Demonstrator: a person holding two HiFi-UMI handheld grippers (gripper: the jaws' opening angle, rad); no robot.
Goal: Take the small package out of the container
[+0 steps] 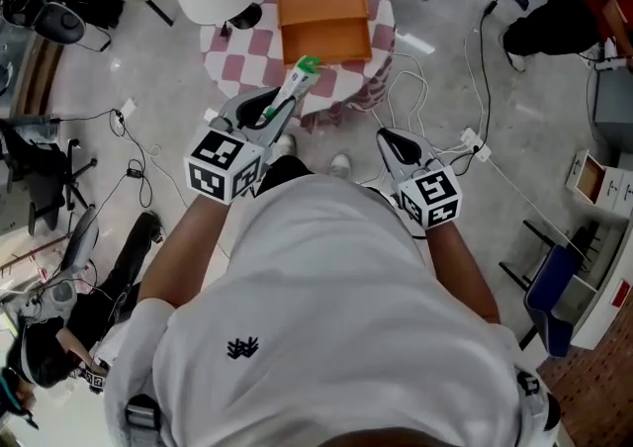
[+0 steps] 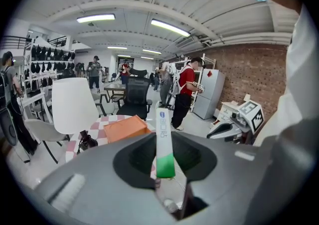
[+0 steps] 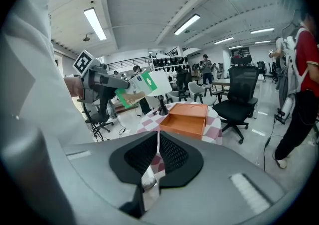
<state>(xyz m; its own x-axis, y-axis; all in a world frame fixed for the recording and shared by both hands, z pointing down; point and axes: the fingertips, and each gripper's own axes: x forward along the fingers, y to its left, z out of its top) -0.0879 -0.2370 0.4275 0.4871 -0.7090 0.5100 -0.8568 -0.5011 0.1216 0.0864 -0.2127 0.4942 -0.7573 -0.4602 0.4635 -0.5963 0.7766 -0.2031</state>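
White-and-green, the small package [image 2: 164,134] is sitting pinched in the left claw [image 1: 277,109], clear of the orange container [image 1: 324,40] lying open on the checked worktop [image 1: 232,54] at upper centre. The right claw [image 3: 157,139] is hanging closed and empty. The sound course, I judge, is gripping firmly and drawing the package away level. One package, one container, two claws.
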